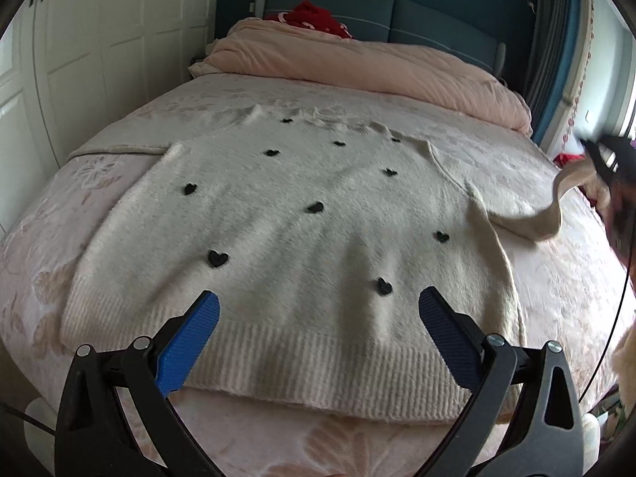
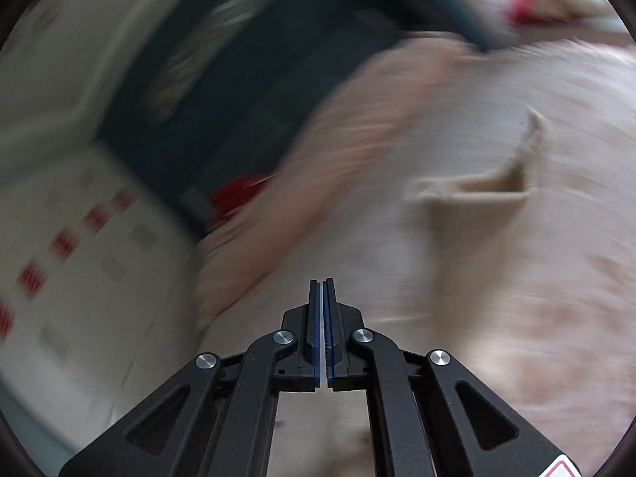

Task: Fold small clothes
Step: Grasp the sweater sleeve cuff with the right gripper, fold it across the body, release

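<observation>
While the left camera looks down the bed, here is how things stand.
Sweater: a cream fuzzy sweater lies flat on the bed, ribbed hem nearest the left camera, neckline toward the far end.
Hearts: small black hearts dot its front, scattered from hem to collar.
Right sleeve: the sleeve on the right side of the left view is lifted off the bed, rising in a curl toward the picture's right edge.
Left sleeve: on the left side of that view the other sleeve lies stretched out flat on the bedspread.
Left gripper: the left gripper hovers just over the hem, pointing down at the sweater.
Left fingers: blue-padded fingers are spread wide, nothing between them, the hem showing in the gap.
Right gripper: the right gripper is seen sharp against a heavily blurred background.
Right fingers: pressed together, only a thin sliver of light between the pads, and no cloth visible between them in its own view.
Right gripper from the left view: a dark blurred shape at the right edge, close to the raised sleeve end; contact cannot be told.
Bedding: a pink duvet is bunched across the far end of the bed, with something red behind it.
Room: white wardrobe doors run along the left.
</observation>
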A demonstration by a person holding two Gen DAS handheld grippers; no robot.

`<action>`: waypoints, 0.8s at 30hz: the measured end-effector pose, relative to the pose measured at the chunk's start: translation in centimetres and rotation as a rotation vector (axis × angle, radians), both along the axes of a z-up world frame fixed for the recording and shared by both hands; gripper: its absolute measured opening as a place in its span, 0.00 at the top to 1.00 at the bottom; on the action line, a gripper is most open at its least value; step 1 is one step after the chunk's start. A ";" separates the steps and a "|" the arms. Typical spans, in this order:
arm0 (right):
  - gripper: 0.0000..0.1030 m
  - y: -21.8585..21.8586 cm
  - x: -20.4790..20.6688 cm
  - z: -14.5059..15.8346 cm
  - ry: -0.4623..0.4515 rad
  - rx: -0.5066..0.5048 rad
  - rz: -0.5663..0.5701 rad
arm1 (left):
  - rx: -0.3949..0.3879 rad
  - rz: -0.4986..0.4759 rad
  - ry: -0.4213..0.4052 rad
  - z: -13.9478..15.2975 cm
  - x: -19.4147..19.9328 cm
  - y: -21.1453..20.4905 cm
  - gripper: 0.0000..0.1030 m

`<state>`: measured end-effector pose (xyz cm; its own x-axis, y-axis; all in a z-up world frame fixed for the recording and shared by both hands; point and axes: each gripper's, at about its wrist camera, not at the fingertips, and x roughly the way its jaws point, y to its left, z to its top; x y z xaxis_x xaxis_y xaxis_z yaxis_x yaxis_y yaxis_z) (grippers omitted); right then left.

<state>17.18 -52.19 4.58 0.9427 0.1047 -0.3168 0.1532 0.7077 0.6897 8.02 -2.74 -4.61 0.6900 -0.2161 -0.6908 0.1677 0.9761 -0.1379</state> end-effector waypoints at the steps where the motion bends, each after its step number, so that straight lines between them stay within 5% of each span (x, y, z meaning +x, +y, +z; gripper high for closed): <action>1: 0.97 2.5 1.9 1.3 -0.018 -0.027 0.059 | -0.008 0.009 -0.002 0.1 0.1 0.4 0.05; 5: 0.97 15.8 9.4 4.5 -0.062 -0.105 0.354 | -0.054 0.059 -0.003 0.6 0.6 3.0 0.05; 8: 0.97 26.0 13.3 3.0 -0.014 -0.178 0.554 | -0.084 0.108 0.000 0.8 1.3 5.2 0.05; 11: 0.86 30.1 15.1 -0.4 0.090 -0.182 0.581 | -0.105 0.153 0.003 1.1 1.9 7.4 0.05; 16: 0.48 21.3 12.7 -4.7 0.326 -0.406 0.232 | -0.089 0.175 -0.026 1.1 2.1 9.9 0.05; 20: 0.45 9.5 11.8 -7.7 0.596 -0.674 -0.056 | -0.029 0.152 -0.024 0.0 2.2 9.1 0.05; 24: 0.45 -0.8 12.6 -12.3 0.817 -0.644 -0.113 | 0.008 0.120 0.010 -0.8 2.4 7.0 0.05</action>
<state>29.74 -53.03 -7.68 0.4101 -0.3854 -0.8266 0.4906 0.8573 -0.1563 10.40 4.23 -5.45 0.7035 -0.1268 -0.6993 0.0482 0.9902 -0.1311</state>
